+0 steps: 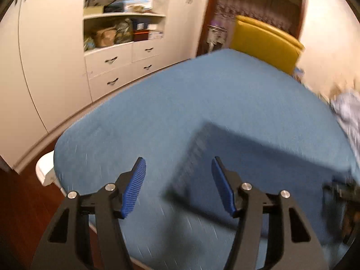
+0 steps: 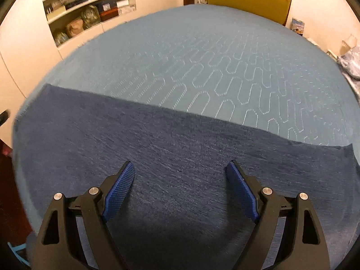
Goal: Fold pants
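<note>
Dark blue pants (image 2: 175, 148) lie flat across the near part of a bed covered by a light blue quilted spread (image 2: 202, 56). My right gripper (image 2: 180, 173) hovers open just above the middle of the pants, nothing between its blue pads. In the blurred left wrist view the pants (image 1: 258, 157) show as a darker patch with one end near the bed's corner. My left gripper (image 1: 178, 168) is open over that end, its left pad above the bare spread (image 1: 157, 101). The other gripper's black body (image 1: 342, 193) shows at the right edge.
A white wardrobe with shelves and drawers (image 1: 121, 63) stands beyond the bed's left side. A yellow chair (image 1: 265, 42) sits at the far end by a dark doorway. Crumpled pale cloth (image 1: 348, 112) lies at the bed's right edge. Dark wood floor (image 1: 20, 202) shows at the near left.
</note>
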